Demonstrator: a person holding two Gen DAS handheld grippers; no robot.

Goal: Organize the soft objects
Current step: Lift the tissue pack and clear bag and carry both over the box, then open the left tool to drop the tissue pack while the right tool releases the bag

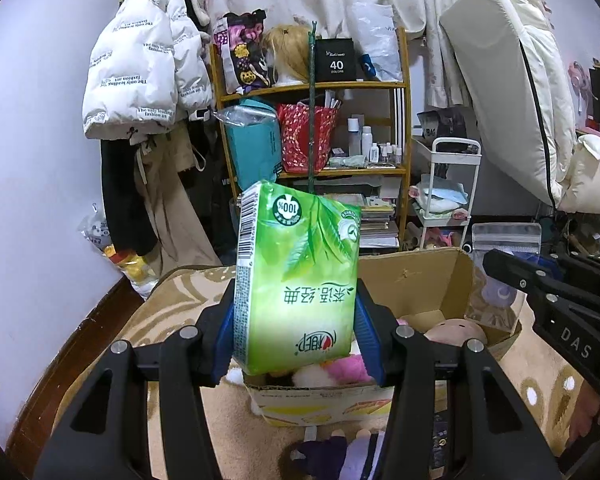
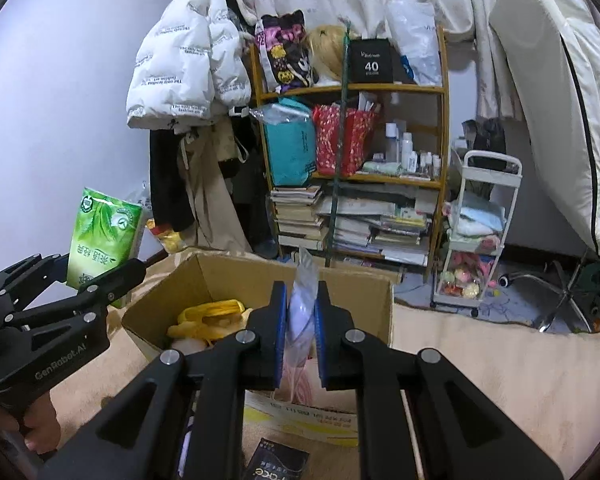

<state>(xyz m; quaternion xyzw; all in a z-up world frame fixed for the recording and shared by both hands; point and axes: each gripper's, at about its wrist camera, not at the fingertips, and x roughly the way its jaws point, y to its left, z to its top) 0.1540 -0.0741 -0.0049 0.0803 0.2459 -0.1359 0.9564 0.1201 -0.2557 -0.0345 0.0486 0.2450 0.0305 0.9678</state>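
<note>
**Both jaws loaded over the box**

Left gripper (image 1: 296, 336): jaws pinching one green tissue pack (image 1: 296, 280), upright, print upside down, held above the near edge of the box (image 1: 416, 280). Right gripper (image 2: 302, 320): jaws pressed on one clear zip bag (image 2: 304, 280) with something pale lilac inside, held edge-on over the box.

Left view only: pink and white plush (image 1: 340, 372) plus a beige plush head (image 1: 456, 330) in the box; purple-and-white plush (image 1: 352, 452) on the floor in front; bag seen face-on with its zip strip.

Right view only: yellow plush (image 2: 212, 316) in the box's left corner; dark packet (image 2: 278, 464) on the floor by the box.

Both views: one box, one shelf (image 1: 312, 88), one white cart (image 1: 452, 184), one white puffer jacket (image 1: 140, 60). Count in grip: two items, one per gripper.
</note>
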